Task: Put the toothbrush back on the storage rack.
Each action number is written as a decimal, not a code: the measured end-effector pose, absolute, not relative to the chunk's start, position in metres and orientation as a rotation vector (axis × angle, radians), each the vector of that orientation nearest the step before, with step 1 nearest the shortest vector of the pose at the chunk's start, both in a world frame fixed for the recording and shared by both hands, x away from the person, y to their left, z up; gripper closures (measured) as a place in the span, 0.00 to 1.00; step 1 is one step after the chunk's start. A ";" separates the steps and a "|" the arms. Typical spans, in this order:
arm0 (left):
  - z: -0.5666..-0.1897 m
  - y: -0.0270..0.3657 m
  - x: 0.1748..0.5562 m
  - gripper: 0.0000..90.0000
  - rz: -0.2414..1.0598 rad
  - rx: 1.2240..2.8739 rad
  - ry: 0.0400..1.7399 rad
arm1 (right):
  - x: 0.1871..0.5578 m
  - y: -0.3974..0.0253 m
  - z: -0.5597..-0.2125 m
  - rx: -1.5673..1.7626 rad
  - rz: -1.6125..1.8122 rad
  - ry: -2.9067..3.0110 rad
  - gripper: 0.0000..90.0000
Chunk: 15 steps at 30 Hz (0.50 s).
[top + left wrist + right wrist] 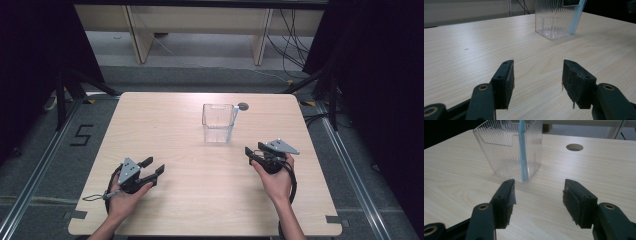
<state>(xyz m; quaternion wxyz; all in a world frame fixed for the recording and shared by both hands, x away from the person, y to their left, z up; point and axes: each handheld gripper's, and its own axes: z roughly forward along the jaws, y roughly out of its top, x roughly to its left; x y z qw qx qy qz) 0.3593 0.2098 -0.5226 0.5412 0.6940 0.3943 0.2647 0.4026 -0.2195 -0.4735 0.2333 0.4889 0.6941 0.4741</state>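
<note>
Near the worktop's (165, 130) front edge, the left gripper (153, 169) and right gripper (253, 151) both rest with jaws spread, holding nothing. Farther off at centre stands the clear ribbed container (218, 122), a pale blue straw (232, 123) leaning in it. This looks like the approach stage; next, the right gripper likely reaches forward to the straw.

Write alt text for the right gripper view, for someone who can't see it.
A clear ribbed plastic container stands on a pale wooden table with a light blue straw leaning in it. The right claw is open just before it, empty. A round hole lies in the tabletop beyond.
</note>
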 end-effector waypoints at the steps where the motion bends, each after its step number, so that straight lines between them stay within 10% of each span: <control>1: -0.523 0.210 0.359 0.47 0.629 1.650 0.937 | 0.403 -0.222 -0.474 1.305 1.296 1.917 0.48; 15: -0.522 0.210 0.359 0.47 0.636 1.655 0.948 | 0.377 -0.235 -0.484 1.362 1.278 1.915 0.48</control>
